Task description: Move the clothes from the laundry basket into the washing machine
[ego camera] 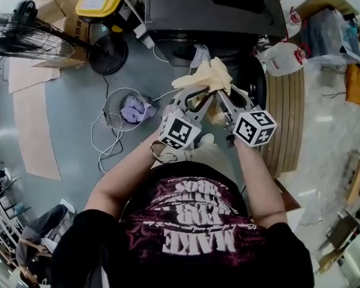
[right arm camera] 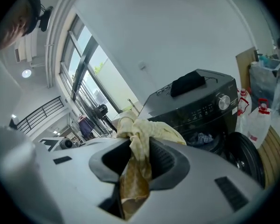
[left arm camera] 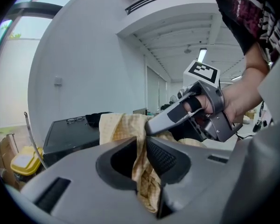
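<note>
Currently, left gripper (left arm camera: 141, 153) and right gripper (right arm camera: 141, 155) each have jaws nearly closed, pinching the same pale yellow garment (ego camera: 207, 75), held before the black washing machine (ego camera: 216, 11) above the grey floor (ego camera: 78, 89). Its drum contains clothes (right arm camera: 203, 138); the wire basket (ego camera: 108, 104) contains a lilac item (ego camera: 135, 110)

Lost jaw tips of left hand-held gripper (ego camera: 194, 99) and right hand-held gripper (ego camera: 225, 101) under yellow cloth (ego camera: 207, 75) in head view. Couldn't see most of washing machine (ego camera: 180, 11) drum opening there, blocked by cloth. Cropped machine's top at upper edge. Couldn't identify dark item (right arm camera: 187, 84) on machine lid in right gripper view, nor drum contents, too small. Lost cloth's lower end between jaws in both gripper views.
</note>
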### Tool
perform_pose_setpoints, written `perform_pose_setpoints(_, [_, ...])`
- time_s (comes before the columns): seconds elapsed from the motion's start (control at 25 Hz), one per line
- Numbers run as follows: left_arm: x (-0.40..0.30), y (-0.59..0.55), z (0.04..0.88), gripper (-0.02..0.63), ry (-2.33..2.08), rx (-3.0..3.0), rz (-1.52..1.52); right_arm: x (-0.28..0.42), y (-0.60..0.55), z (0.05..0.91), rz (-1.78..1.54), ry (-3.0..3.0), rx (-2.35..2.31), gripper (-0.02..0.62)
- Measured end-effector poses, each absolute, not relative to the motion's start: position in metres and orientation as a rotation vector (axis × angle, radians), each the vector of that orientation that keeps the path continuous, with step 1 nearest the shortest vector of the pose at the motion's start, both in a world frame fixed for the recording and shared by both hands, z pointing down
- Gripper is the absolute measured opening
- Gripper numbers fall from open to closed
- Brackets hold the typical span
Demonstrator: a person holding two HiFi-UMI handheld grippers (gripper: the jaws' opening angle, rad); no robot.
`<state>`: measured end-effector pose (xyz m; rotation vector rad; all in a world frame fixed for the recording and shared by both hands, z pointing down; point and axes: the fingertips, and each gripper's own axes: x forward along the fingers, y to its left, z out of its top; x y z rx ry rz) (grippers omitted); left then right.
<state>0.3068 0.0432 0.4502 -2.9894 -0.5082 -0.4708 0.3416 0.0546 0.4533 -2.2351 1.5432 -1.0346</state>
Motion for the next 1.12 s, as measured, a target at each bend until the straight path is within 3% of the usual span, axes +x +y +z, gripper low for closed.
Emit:
perform_pose_setpoints(0.28, [0.308, 0.004, 0.478, 0.055, -0.5, -3.012, -0.52, 0.374, 0.045, 0.502, -1.077, 1.417, -2.27, 0.12])
perform_pose_setpoints(0.84, [0.351, -0.103, 0.545, 0.052, -0.068, -3.095, -0.537, 0.431, 0.049, 0.625, -1.122, 1.241, -2.274, 0.118])
perform_pose_setpoints(1.12, [0.36, -0.134, 0.586, 0.006, 0.05, -3.144, -0.517, 0.452, 0.041, 0.675, -1.1, 1.241, -2.299, 0.118])
